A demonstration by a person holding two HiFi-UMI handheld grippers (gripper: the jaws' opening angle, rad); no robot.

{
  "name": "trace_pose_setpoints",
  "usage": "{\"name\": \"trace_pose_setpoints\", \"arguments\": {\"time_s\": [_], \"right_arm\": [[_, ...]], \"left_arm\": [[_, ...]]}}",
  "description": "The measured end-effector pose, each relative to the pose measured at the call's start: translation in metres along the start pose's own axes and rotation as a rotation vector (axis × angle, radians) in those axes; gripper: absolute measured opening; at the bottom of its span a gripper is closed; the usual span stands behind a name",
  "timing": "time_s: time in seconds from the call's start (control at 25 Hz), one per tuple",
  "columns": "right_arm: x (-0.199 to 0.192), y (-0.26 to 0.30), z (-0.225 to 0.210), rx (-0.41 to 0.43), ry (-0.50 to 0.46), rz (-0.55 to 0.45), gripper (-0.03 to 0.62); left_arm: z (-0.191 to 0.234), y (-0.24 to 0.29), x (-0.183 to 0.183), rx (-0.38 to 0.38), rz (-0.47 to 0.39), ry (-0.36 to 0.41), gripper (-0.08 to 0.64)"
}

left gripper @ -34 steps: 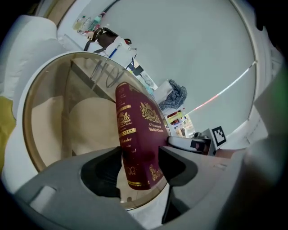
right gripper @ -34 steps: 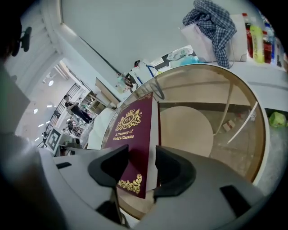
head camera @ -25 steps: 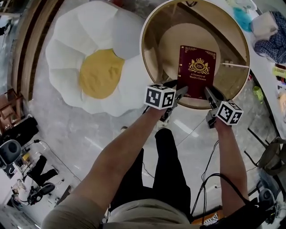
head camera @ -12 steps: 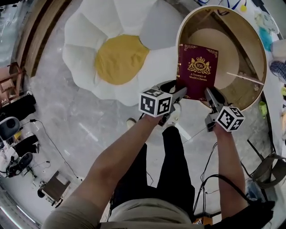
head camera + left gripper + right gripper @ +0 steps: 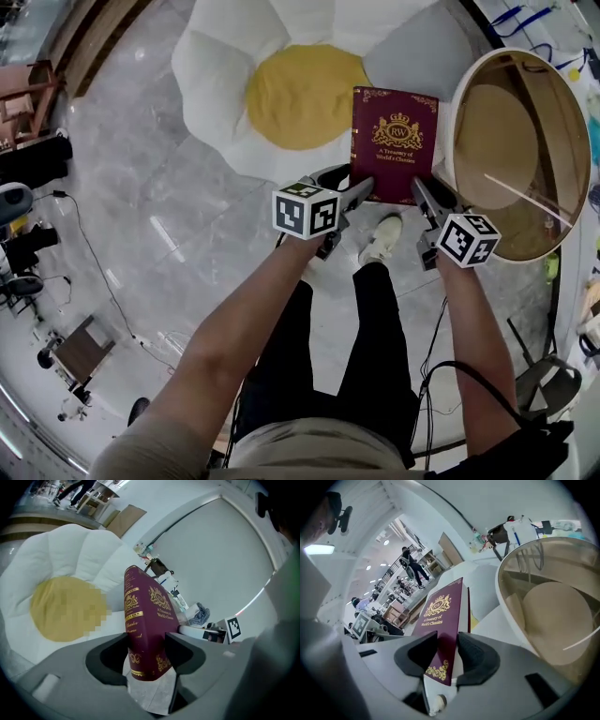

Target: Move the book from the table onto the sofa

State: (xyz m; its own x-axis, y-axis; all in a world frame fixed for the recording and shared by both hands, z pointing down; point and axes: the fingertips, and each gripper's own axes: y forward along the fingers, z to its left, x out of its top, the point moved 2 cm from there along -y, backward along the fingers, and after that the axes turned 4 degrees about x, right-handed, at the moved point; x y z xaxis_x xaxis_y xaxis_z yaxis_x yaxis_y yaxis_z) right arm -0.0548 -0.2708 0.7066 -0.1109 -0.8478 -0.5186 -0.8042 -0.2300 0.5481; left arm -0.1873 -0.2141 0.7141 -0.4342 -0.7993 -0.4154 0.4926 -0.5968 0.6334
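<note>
A dark red book [image 5: 394, 143] with a gold crest hangs in the air between both grippers, over the edge of the white and yellow flower-shaped sofa [image 5: 300, 89]. My left gripper [image 5: 364, 190] is shut on the book's near left corner by the spine [image 5: 140, 639]. The right gripper [image 5: 415, 187] is shut on the near right corner of the book [image 5: 440, 630]. The round wooden table [image 5: 520, 150] lies to the right, with no book on it.
The person's legs and a white shoe [image 5: 380, 242] stand on the grey marble floor [image 5: 169, 234] below the book. Cables, stands and dark equipment [image 5: 28, 225] sit at the far left. A cluttered bench [image 5: 591, 309] runs along the right edge.
Both grippers have carried the book leftwards off the round table until it hangs over the sofa's edge. The grip on both corners is unchanged.
</note>
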Motion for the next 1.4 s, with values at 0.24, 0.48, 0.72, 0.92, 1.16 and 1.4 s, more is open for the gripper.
{"name": "trace_pose_setpoints", "arguments": {"time_s": [0.24,0.48,0.72,0.92,1.16,1.4], "right_arm": [[-0.048,0.057,-0.002,-0.003,0.016,0.071,0.146],[-0.092,0.090,-0.041,-0.044,0.029,0.114,0.146],[-0.128,0.115,-0.077,-0.088,0.019,0.153,0.146],[-0.141,0.129,-0.097,-0.119,-0.004,0.166,0.146],[-0.141,0.128,-0.103,-0.114,-0.005,0.160,0.153],[-0.132,0.112,-0.095,-0.169,-0.043,0.163,0.170]], "left_arm": [[0.070,0.000,-0.036,0.006,-0.013,-0.069,0.241],[0.116,0.039,-0.077,-0.029,0.019,-0.121,0.241],[0.156,0.081,-0.113,-0.076,0.036,-0.183,0.241],[0.176,0.109,-0.133,-0.110,0.084,-0.170,0.241],[0.179,0.118,-0.136,-0.137,0.103,-0.162,0.242],[0.172,0.100,-0.135,-0.069,0.141,-0.103,0.241]]}}
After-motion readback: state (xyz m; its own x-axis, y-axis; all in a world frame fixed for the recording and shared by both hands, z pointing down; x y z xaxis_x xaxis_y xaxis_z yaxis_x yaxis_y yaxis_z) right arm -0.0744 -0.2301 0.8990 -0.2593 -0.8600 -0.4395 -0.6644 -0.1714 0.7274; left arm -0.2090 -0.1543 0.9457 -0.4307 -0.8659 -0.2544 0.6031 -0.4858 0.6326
